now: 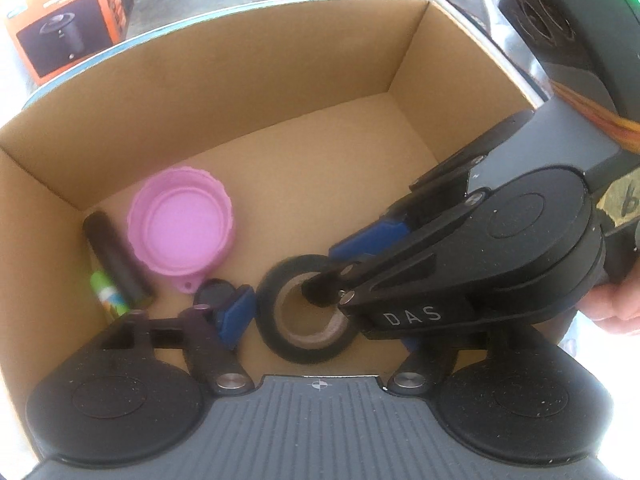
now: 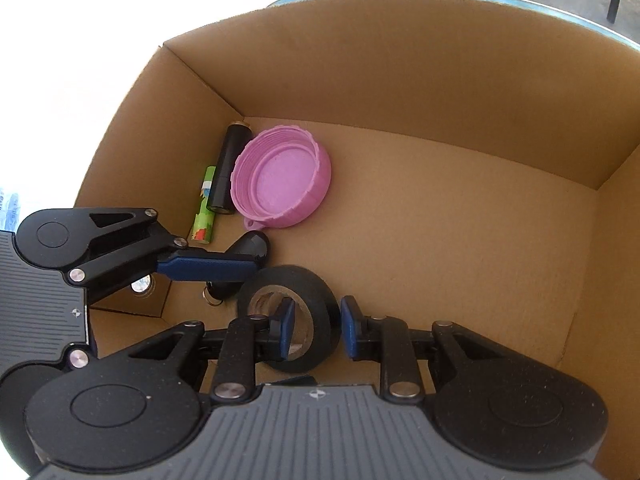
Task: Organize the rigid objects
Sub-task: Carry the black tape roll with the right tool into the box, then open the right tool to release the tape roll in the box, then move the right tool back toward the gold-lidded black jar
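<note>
A black tape roll (image 2: 316, 292) rests tilted on the floor of the cardboard box (image 2: 400, 60). My right gripper (image 2: 316, 328) straddles the roll's wall, one pad inside the hole and one outside. A thin gap shows at the outer pad, so it is open. My left gripper (image 1: 320, 332) is open around the same roll; its right fingertip is hidden behind the right gripper. A small black fob (image 1: 216, 294) lies by its left finger (image 1: 236, 316). At the box's left wall lie a pink lid (image 1: 182, 226), a black cylinder (image 1: 116, 256) and a green tube (image 1: 106, 294).
The box stands on a blue-rimmed surface (image 1: 160, 36). An orange product carton (image 1: 68, 20) sits on the floor beyond it. A person's hand (image 1: 616, 308) holds the right gripper at the right edge. The box walls rise around both grippers.
</note>
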